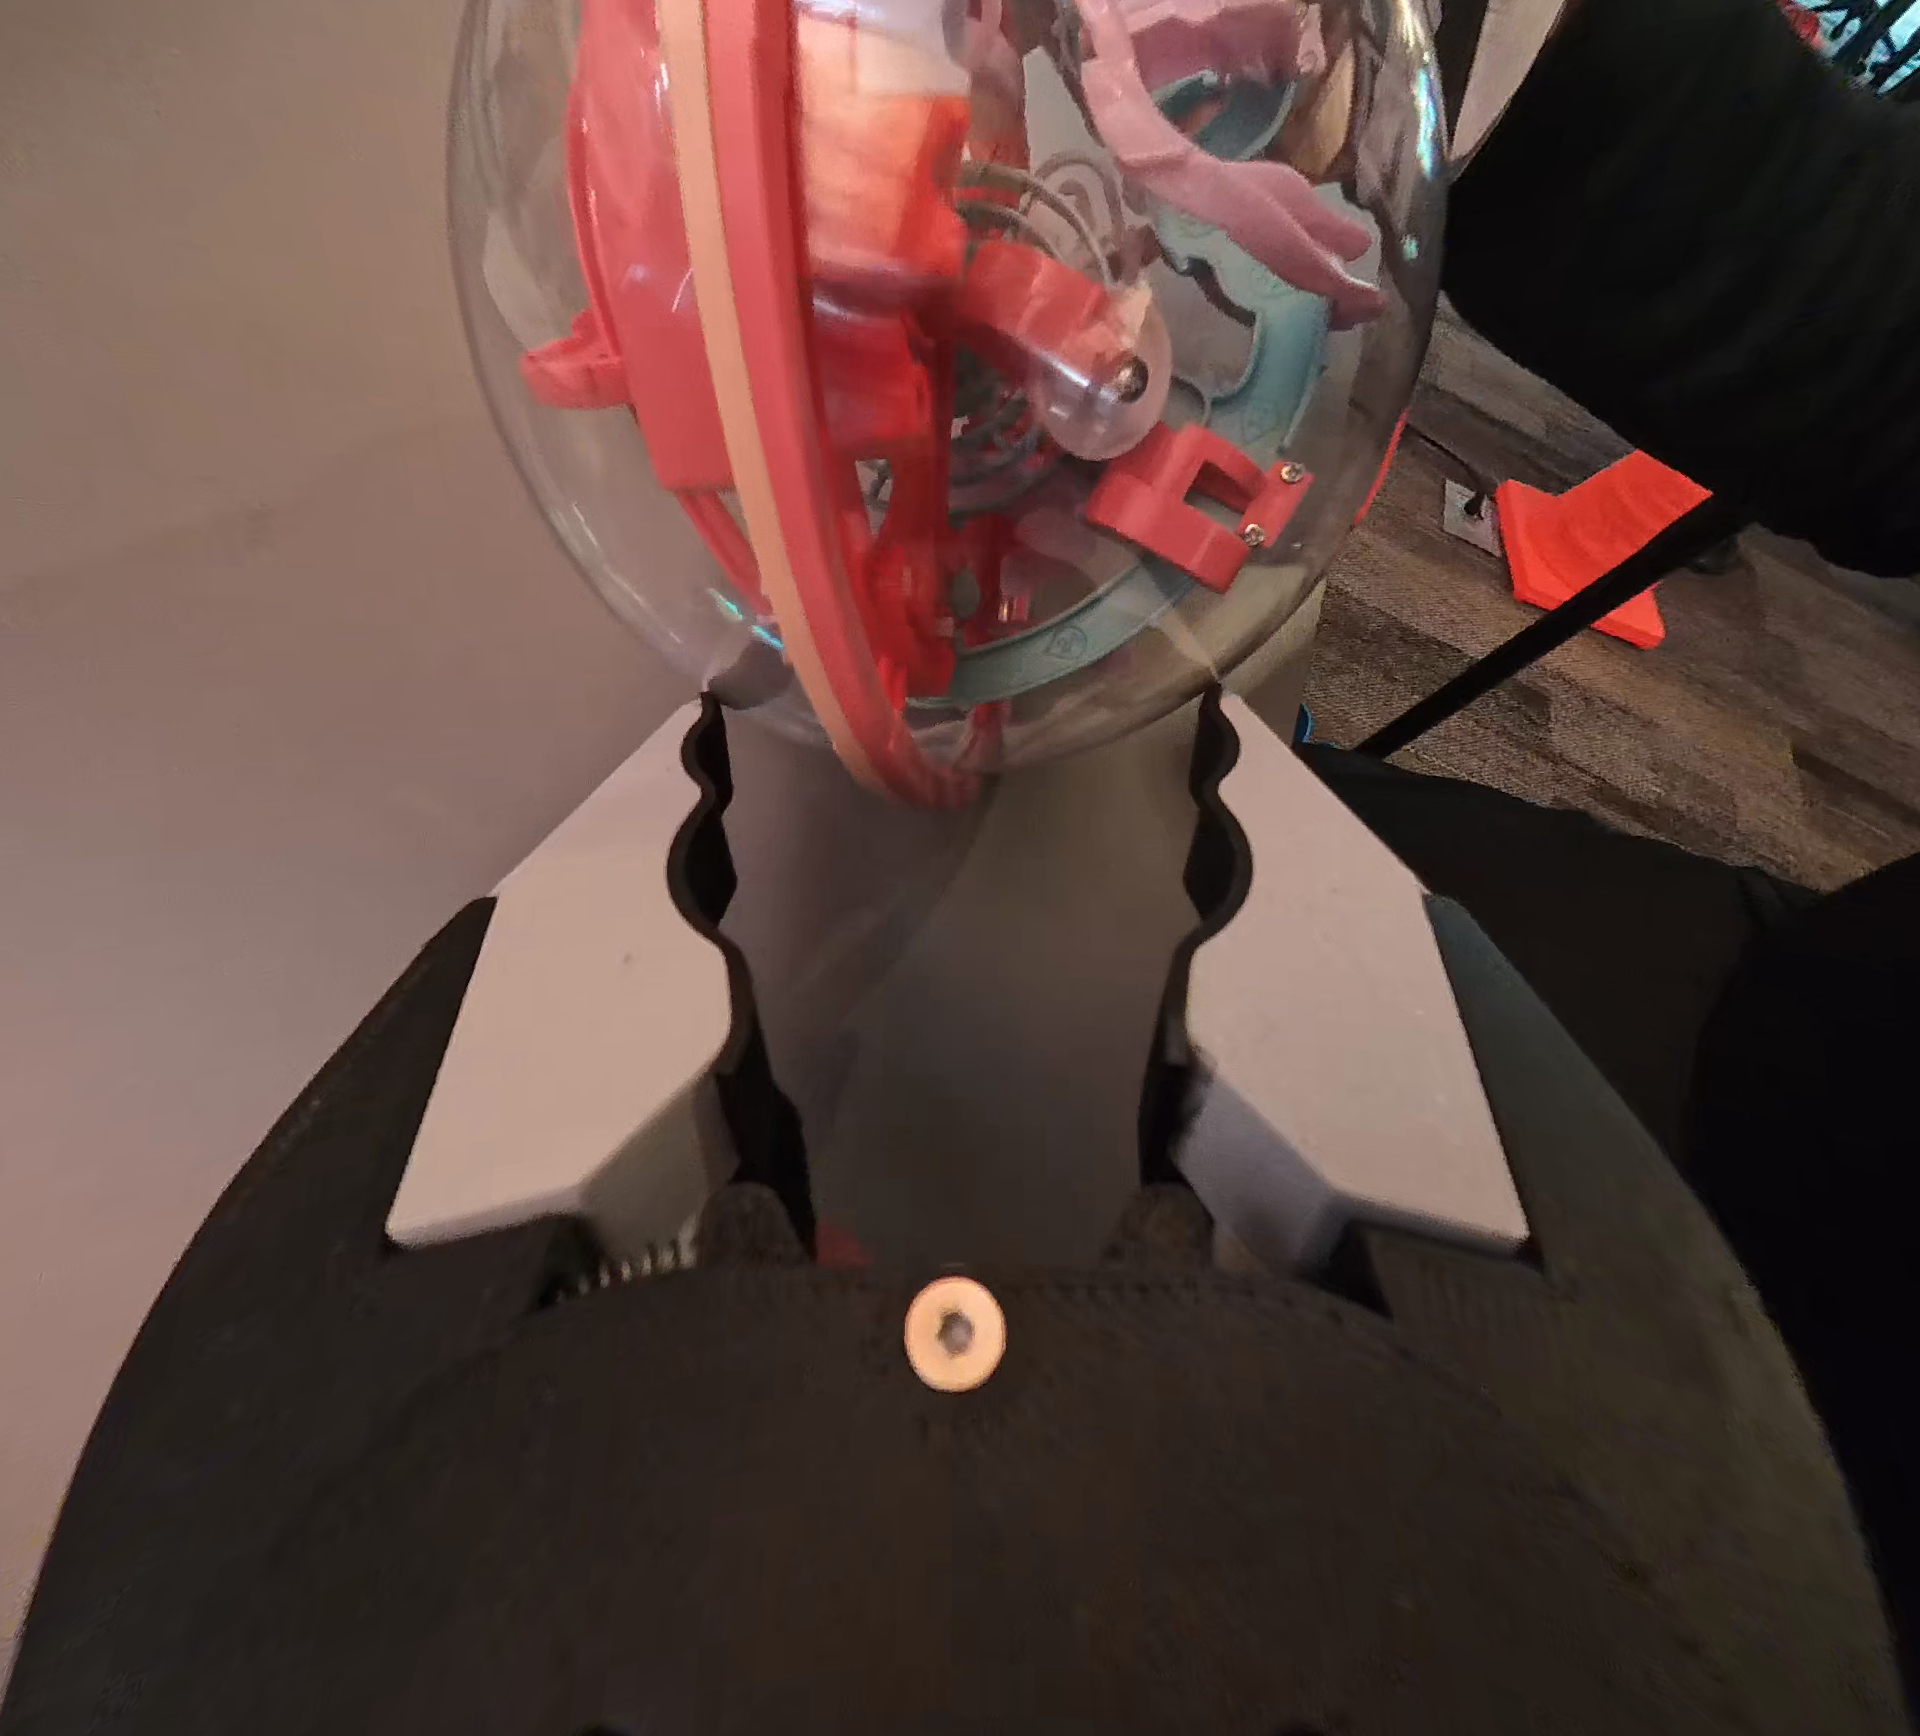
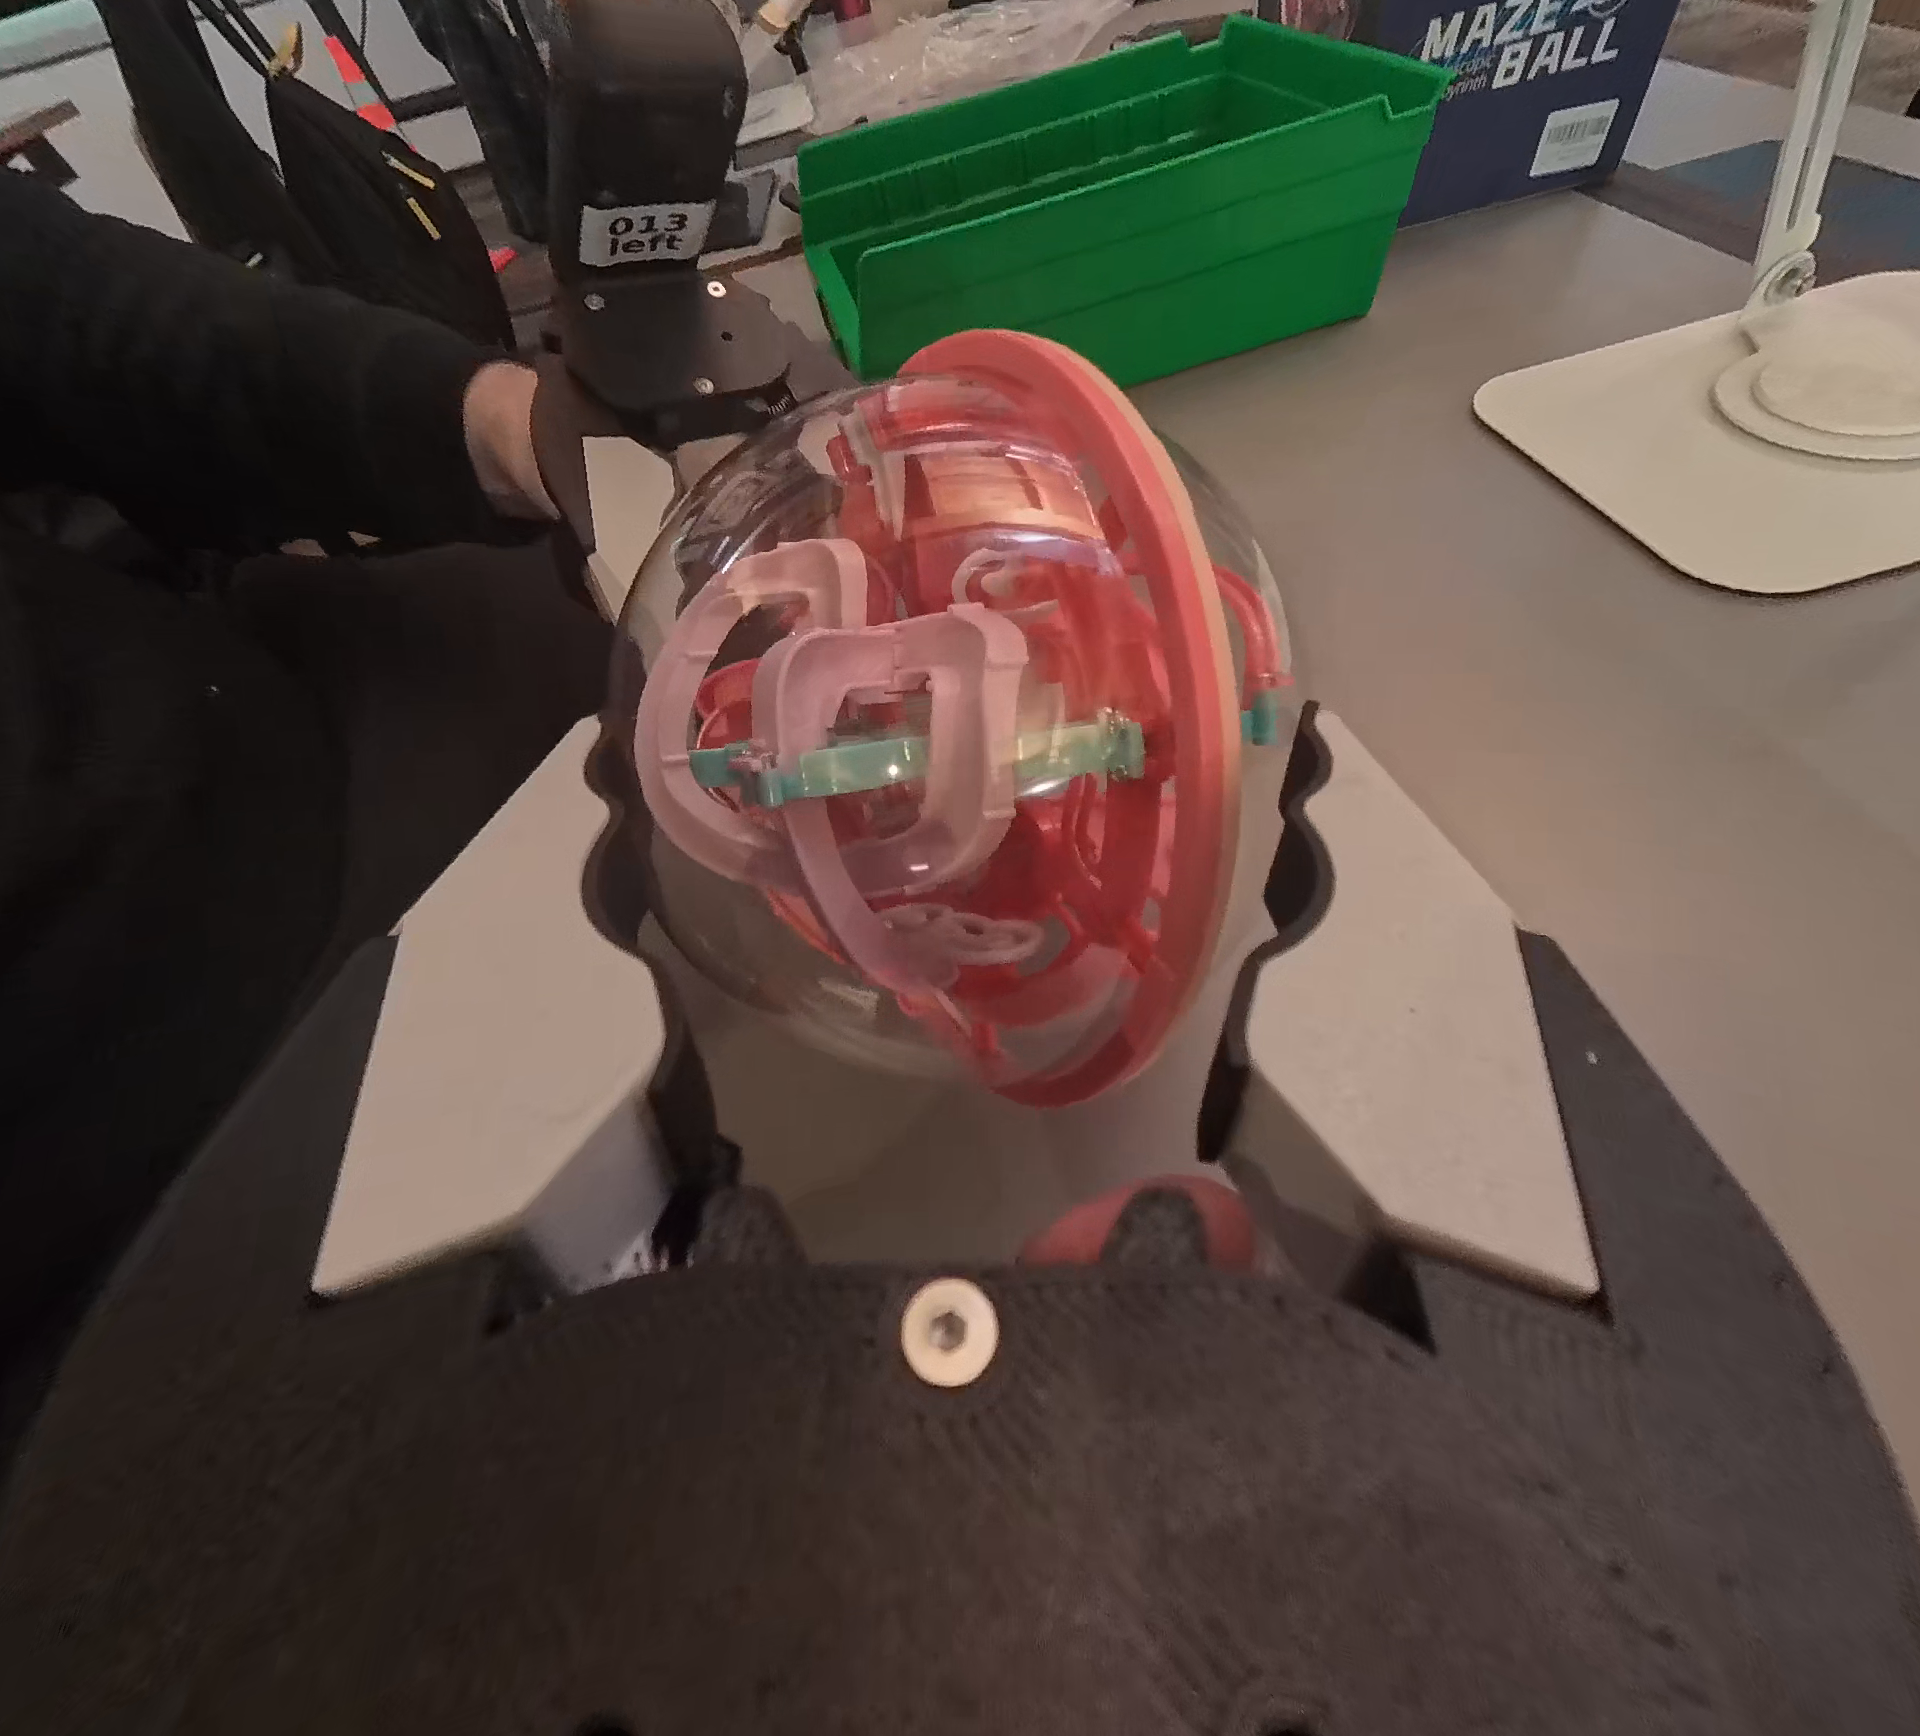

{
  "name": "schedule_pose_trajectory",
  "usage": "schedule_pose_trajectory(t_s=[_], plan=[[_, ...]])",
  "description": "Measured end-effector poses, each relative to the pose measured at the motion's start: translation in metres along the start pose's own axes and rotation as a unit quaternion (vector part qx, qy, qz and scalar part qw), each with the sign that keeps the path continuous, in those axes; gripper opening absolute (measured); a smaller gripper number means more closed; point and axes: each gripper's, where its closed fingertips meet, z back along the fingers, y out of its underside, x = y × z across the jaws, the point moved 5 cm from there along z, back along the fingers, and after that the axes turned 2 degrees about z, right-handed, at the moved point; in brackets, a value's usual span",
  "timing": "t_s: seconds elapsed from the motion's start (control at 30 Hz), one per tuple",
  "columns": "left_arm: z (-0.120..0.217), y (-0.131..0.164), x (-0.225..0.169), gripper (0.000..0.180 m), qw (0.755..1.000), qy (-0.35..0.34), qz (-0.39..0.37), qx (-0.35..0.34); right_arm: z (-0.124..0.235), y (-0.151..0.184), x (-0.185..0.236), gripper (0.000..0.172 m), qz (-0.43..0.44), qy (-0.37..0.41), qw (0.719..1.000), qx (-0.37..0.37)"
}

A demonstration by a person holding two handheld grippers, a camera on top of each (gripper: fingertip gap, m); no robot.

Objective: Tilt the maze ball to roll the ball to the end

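Right wrist view: my right tongs [image 2: 951, 813] straddle the maze ball [image 2: 935, 730], black pads [image 2: 1299, 813] pressed on its clear sides above the grey table [image 2: 1558, 751]. My left tongs [image 1: 956, 720] reach in from the far side, tips touching the shell, spread wide. The red equator ring [image 2: 1164, 647] leans right, so I reckon the tilt comes from my right wrist.

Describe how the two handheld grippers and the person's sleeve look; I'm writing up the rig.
Both the left gripper and right gripper have black textured bodies, pale grey wedge-shaped fingers edged with black wavy pads, and a pale washer with a screw. The left one bears a white label. The sleeve is black.
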Motion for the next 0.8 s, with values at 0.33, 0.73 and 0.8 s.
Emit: schedule_pose_trajectory(t_s=[0.33,0.73,0.8], plan=[[0.0,-0.007,-0.009,0.085,0.997,-0.044,-0.059,-0.008,0.01,0.005,0.006,0.123,0.034,0.01,0.999,-0.021],[0.01,-0.022,-0.018,0.084,0.987,-0.09,-0.13,-0.024,0.017,-0.012,0.021,0.124,0.116,0.03,0.991,-0.054],[0.013,-0.027,-0.02,0.084,0.985,-0.097,-0.142,-0.03,0.019,-0.018,0.024,0.124,0.135,0.032,0.988,-0.066]])
